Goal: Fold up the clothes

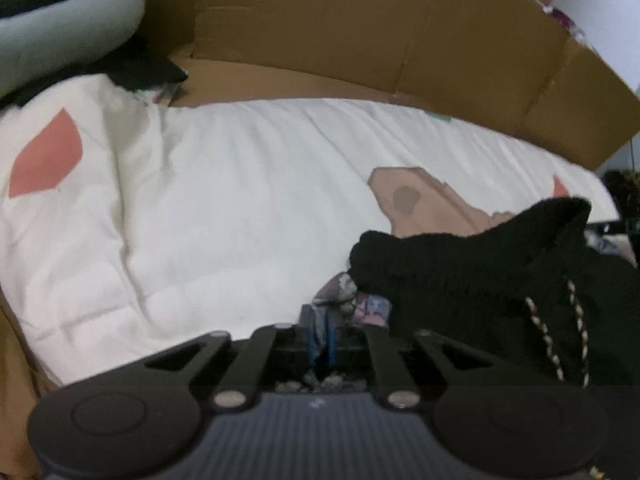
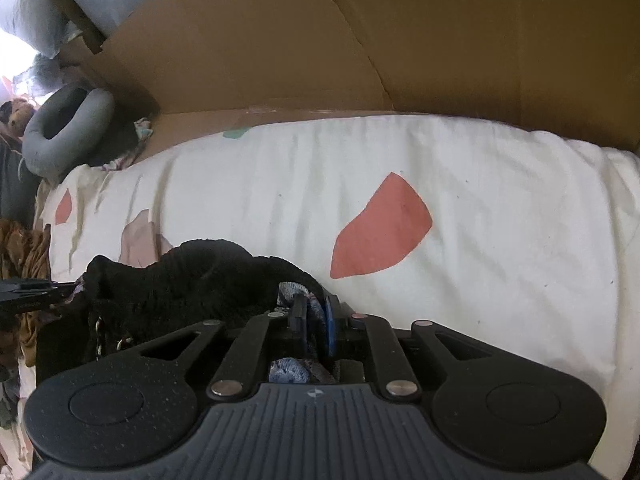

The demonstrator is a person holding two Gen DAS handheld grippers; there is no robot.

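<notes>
Left wrist view: we see left gripper (image 1: 320,340) with jaws nearly together, blue pads pinching patterned cloth edge (image 1: 352,300). Black knit garment (image 1: 480,272) bunched just right of fingers, resting on white quilt (image 1: 240,200); braided drawstring (image 1: 576,332) hangs down its side. Cardboard wall (image 1: 360,32) behind quilt.

Right wrist view: we see right gripper (image 2: 316,328) narrowly parted, bluish fabric caught between pads. Black knit garment heaped to left, touching fingers. Grey ring cushion (image 2: 68,132) far left.
</notes>
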